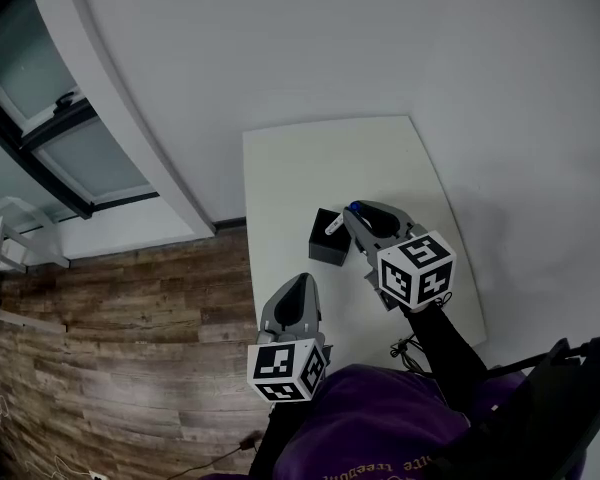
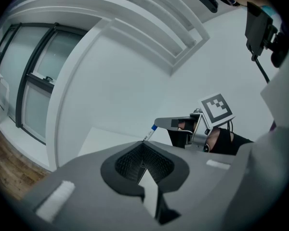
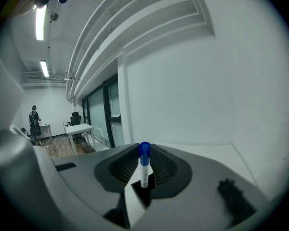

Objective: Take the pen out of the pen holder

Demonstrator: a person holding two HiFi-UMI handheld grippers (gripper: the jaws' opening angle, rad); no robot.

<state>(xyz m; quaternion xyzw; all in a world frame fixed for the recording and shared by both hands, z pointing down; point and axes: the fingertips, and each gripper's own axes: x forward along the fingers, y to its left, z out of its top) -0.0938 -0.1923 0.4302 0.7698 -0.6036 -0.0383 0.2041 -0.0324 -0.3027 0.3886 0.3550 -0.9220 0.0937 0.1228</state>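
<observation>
A small black pen holder (image 1: 326, 240) stands near the middle of the white table (image 1: 310, 163). A white pen with a blue cap (image 1: 337, 221) slants up from the holder's top, and my right gripper (image 1: 356, 216) is shut on its upper part. The right gripper view shows the pen (image 3: 144, 171) upright between the jaws, cap up. From the left gripper view, the pen (image 2: 149, 133) hangs from the right gripper (image 2: 164, 124), its lower end hidden. My left gripper (image 1: 299, 290) hovers at the table's near left edge, jaws together and holding nothing.
A white wall runs behind the table. Wooden floor (image 1: 120, 348) and a glass partition (image 1: 60, 138) lie to the left. A thin cable (image 1: 405, 348) rests at the table's near edge. Far off in the right gripper view are a desk (image 3: 79, 129) and a person (image 3: 34, 124).
</observation>
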